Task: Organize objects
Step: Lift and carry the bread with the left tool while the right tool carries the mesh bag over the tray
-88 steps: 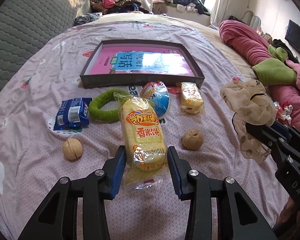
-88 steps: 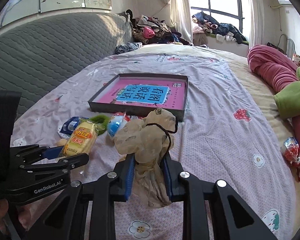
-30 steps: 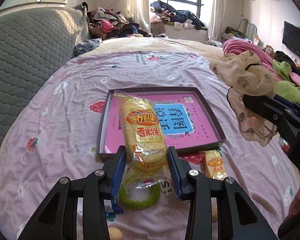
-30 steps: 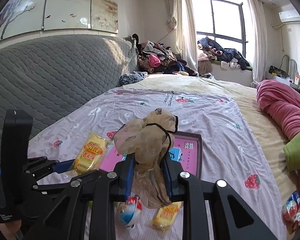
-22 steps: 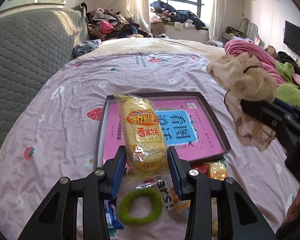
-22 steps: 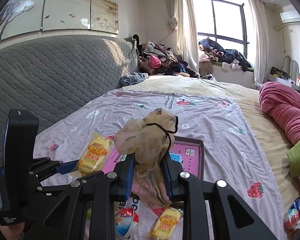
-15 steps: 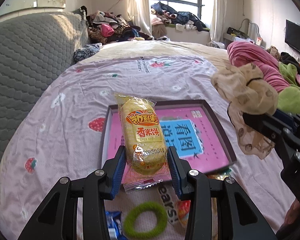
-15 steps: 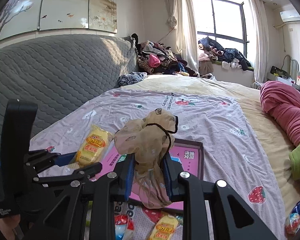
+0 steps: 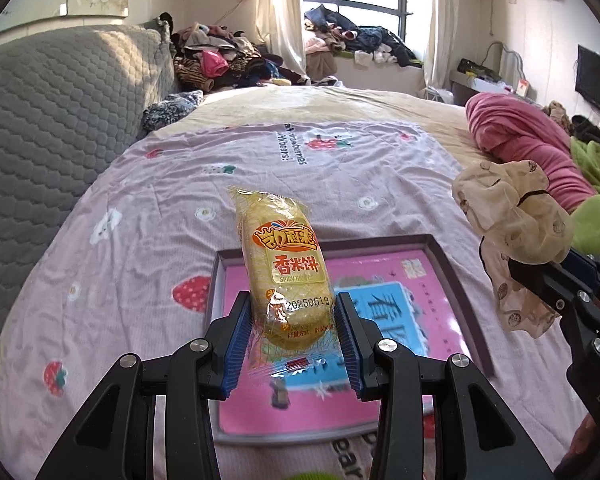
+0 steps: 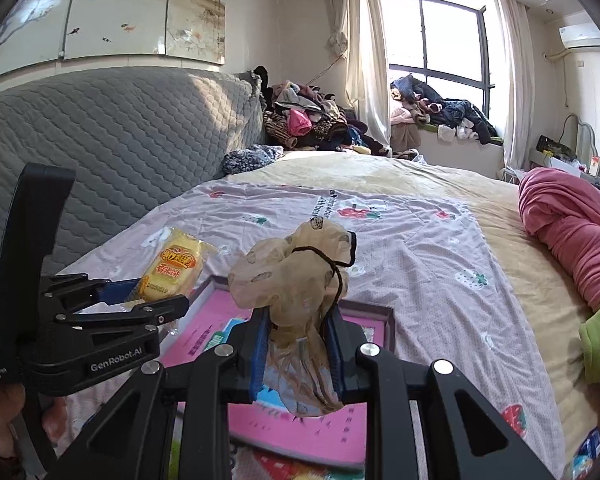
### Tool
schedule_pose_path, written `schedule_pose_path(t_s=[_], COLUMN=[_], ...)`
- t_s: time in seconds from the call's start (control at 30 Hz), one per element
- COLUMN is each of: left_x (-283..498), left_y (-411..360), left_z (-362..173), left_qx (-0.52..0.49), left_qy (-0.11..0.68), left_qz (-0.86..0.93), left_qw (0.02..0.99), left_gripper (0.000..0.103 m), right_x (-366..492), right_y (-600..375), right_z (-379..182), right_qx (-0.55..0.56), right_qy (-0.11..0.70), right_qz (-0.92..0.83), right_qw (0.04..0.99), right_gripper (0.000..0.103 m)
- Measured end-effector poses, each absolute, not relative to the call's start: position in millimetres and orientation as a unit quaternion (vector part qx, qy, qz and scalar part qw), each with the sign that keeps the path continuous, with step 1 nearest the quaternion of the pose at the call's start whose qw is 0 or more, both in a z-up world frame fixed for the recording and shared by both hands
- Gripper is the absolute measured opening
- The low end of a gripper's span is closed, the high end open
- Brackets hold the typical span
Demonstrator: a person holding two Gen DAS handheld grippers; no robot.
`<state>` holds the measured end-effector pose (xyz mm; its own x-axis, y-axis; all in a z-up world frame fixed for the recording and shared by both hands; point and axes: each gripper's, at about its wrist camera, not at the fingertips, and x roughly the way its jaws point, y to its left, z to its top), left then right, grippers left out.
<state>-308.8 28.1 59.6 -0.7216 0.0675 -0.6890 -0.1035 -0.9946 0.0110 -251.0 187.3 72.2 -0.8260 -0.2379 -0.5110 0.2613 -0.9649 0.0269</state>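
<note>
Bedroom, daylight through window (image 10: 436,40) at far end; heap of clothes (image 10: 304,120) piled on the sill side, grey quilted headboard (image 9: 48,112) along the left. Bed (image 9: 340,176) spread with lilac strawberry-print sheet, rumpled pink duvet (image 10: 572,224) bunched at the right edge. Shallow dark-framed tray (image 9: 456,280) lying flat on the sheet, pink and blue printed book cover (image 9: 388,300) showing inside it. Left tool (image 9: 296,344) closed on a yellow rice-cracker packet (image 9: 288,272), blue pads pressing the lower sides of the wrapper, packet standing up and leaning slightly away, held in the air above the near-left part of the tray. Right tool (image 10: 298,344) closed on a beige spotted fabric pouch (image 10: 296,280) with black drawstring, crumpled top bulging above the pads, loose tail hanging below them; pouch also held up over the tray, toward its right side. Both tools side by side, left one visible in the right wrist view with the packet (image 10: 176,268) poking forward. Neither item touching the tray. Sliver of something green (image 9: 312,476) at the bottom edge of the left wrist view, too cropped to identify. Small wrapped snack (image 10: 588,448) on the sheet at far right, well apart from the tray.
</note>
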Motion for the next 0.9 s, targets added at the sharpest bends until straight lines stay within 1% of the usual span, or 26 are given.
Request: schedule_pose_path(t_s=[0.17, 0.3, 0.4, 0.5, 0.63, 0.77, 0.9], left_x=[-342, -364, -374, -383, -395, -407, -411], left_y=[32, 30, 31, 34, 41, 38, 39], left_z=[44, 19, 2, -10, -27, -46, -56], left_qx=[-0.384, -0.411, -0.420, -0.429, -0.440, -0.460, -0.469], left_qy=[0.032, 0.014, 0.018, 0.021, 0.043, 0.041, 0.040], left_qz=[0.921, 0.910, 0.906, 0.901, 0.896, 0.886, 0.881], left_qw=[0.047, 0.054, 0.054, 0.056, 0.052, 0.045, 0.044], left_gripper=[0.043, 0.043, 0.043, 0.043, 0.043, 0.043, 0.043], right_x=[-284, -310, -326, -338, -347, -356, -365], right_y=[187, 183, 187, 189, 191, 192, 196], right_z=[57, 30, 9, -5, -18, -31, -45], right_qx=[0.285, 0.318, 0.334, 0.343, 0.353, 0.377, 0.401], right_qy=[0.030, 0.036, 0.021, 0.017, 0.018, 0.027, 0.018], right_qz=[-0.950, -0.939, -0.934, -0.931, -0.927, -0.918, -0.909], right_qw=[0.126, 0.124, 0.125, 0.126, 0.125, 0.117, 0.116], right_gripper=[0.026, 0.026, 0.026, 0.026, 0.026, 0.026, 0.028])
